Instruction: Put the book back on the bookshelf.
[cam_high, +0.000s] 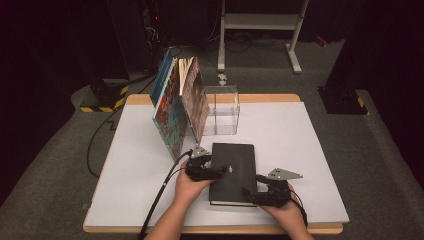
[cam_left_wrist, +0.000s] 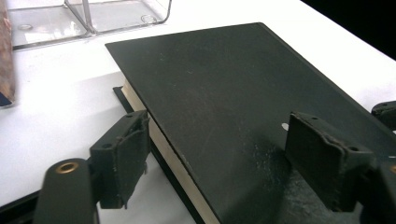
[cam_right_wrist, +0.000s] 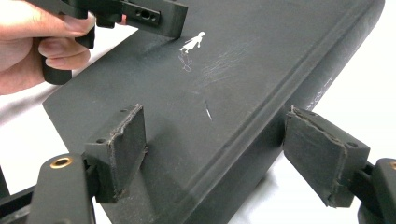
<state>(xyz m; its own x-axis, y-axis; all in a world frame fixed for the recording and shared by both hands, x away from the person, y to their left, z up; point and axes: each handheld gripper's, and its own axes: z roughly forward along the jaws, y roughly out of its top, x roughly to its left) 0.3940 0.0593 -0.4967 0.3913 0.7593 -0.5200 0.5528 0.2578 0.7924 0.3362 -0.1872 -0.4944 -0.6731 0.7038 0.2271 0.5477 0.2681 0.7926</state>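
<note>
While the black book (cam_high: 233, 170) lies flat, left gripper (cam_high: 216, 172) at 9 o'clock and right gripper (cam_high: 252, 194) at 5 straddle its edges, jaws released, ready to lift.

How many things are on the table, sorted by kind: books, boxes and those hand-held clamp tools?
Books: 3, a black book lying flat and two colourful books standing on edge.
Clear plastic boxes: 1.
Hand-held grippers: 2, the left gripper and the right gripper, both at the black book.
Total: 6
</note>
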